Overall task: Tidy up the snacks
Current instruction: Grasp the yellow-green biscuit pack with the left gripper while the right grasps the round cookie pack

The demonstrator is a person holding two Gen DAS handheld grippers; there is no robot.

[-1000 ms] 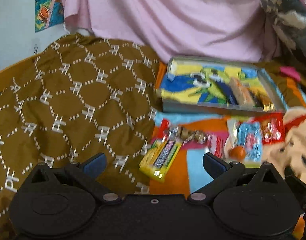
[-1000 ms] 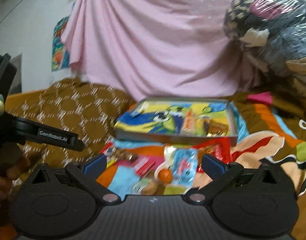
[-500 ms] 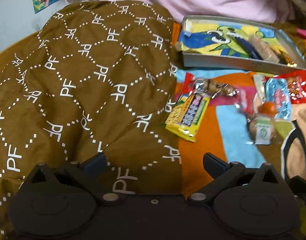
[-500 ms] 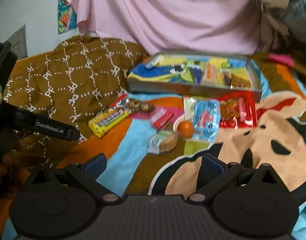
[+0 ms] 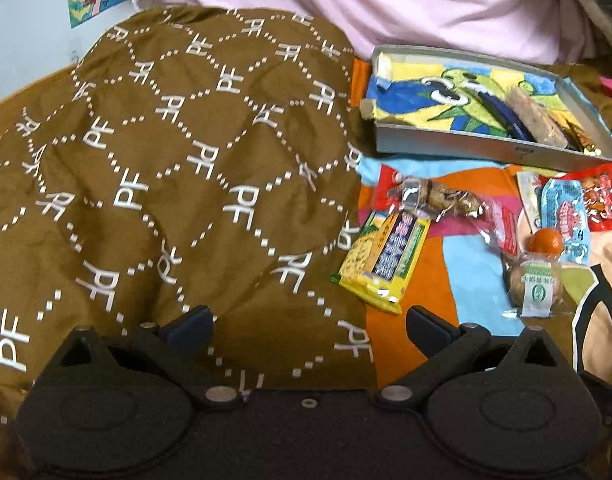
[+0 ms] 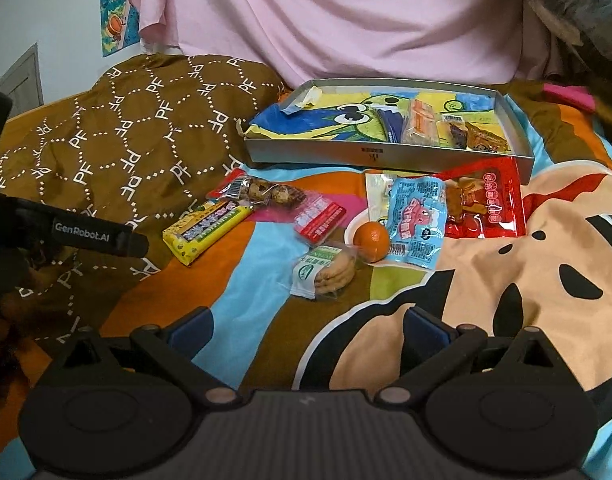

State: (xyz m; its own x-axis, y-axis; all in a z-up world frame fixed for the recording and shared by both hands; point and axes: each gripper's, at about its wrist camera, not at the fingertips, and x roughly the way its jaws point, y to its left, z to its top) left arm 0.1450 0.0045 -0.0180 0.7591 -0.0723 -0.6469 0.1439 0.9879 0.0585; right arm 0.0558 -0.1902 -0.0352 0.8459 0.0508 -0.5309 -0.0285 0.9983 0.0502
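Loose snacks lie on a colourful bedsheet: a yellow bar pack [image 6: 207, 230] [image 5: 382, 258], a clear cookie wrapper [image 6: 266, 192], a red packet [image 6: 320, 218], a biscuit pack [image 6: 326, 270] [image 5: 536, 286], an orange [image 6: 371, 241] [image 5: 546, 241], a blue packet [image 6: 416, 220] and a red bag [image 6: 484, 202]. A grey tray [image 6: 370, 156] [image 5: 458, 152] behind them holds several snacks. My left gripper [image 5: 308, 326] is open over the brown blanket, short of the yellow pack. My right gripper [image 6: 306, 330] is open and empty, short of the biscuit pack.
A brown patterned blanket [image 5: 166, 168] is heaped at the left. A pink cloth [image 6: 346, 16] hangs behind the tray. The left gripper's body [image 6: 94, 234] shows at the left edge of the right wrist view. A plastic-wrapped bundle [image 6: 578, 8] sits at the back right.
Both grippers have tilted down and moved closer to the bed. The snacks now sit larger and nearer the middle of each view. Both stay open and empty.
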